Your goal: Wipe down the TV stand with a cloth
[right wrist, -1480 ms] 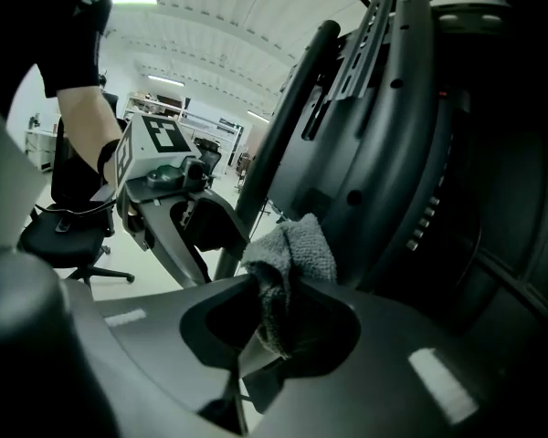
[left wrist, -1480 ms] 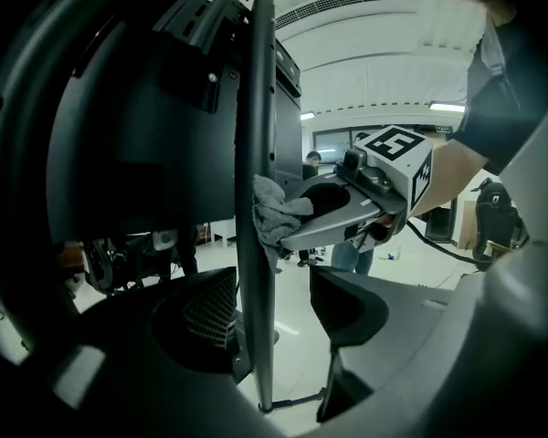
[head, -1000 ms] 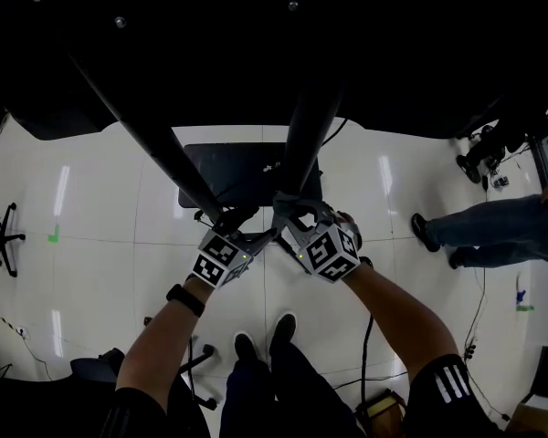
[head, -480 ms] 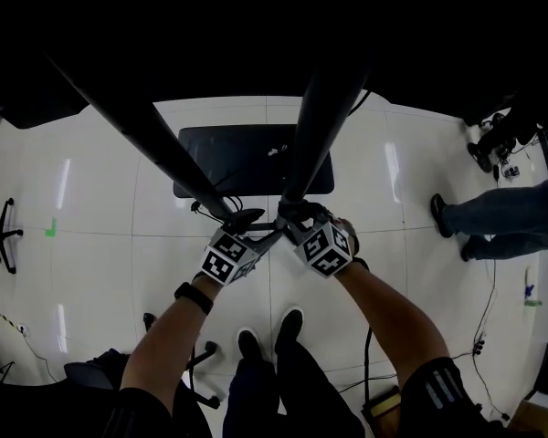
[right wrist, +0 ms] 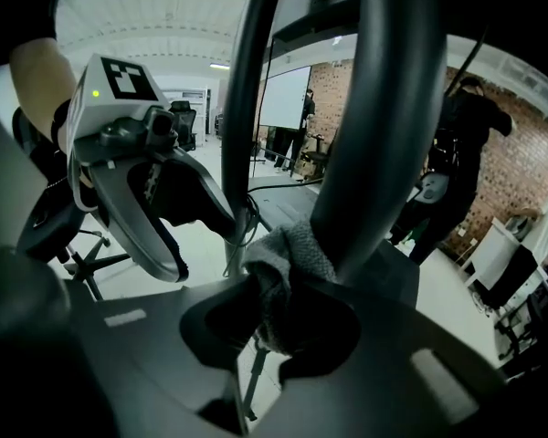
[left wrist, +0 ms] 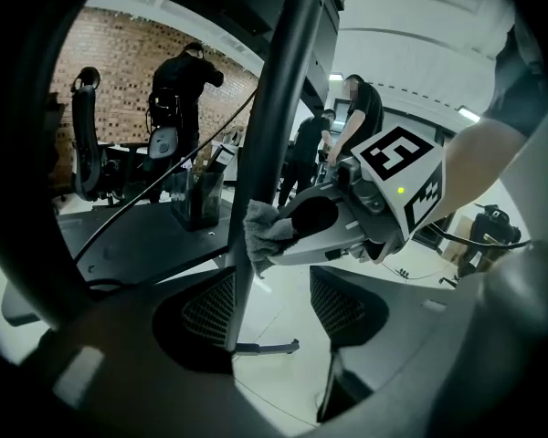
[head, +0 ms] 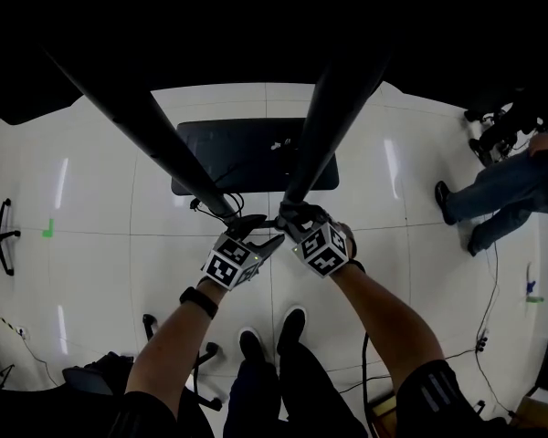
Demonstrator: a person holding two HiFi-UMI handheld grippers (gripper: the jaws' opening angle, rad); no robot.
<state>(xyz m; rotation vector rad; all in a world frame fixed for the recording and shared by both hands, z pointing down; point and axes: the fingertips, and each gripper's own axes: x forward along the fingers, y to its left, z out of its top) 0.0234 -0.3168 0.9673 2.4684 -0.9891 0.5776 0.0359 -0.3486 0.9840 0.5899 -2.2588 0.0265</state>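
**A:** What does the head view give you?

**B:** Two dark poles of the TV stand, the left pole [head: 155,121] and the right pole [head: 324,117]. Both slant down to one dark base plate [head: 247,153] on the white floor. The left gripper [head: 260,231] and the right gripper [head: 292,217] meet at the foot of the poles, nearly touching. One person's legs [head: 507,185] stand off to the right. I can't make out the cloth from up there.

**A:** So where is it?

**B:** The right gripper view shows it. There is one grey cloth [right wrist: 288,254], bunched up, with that gripper's jaws clenched on it. It is pressed against the right pole.

**A:** And the left gripper view?

**B:** Its own jaws stand released, well apart, with nothing held between them, and the right pole rises just beyond them. This view catches the cloth from the side, touching that pole at the tip of the right gripper. Only this view shows a brick wall [left wrist: 119,71] behind.
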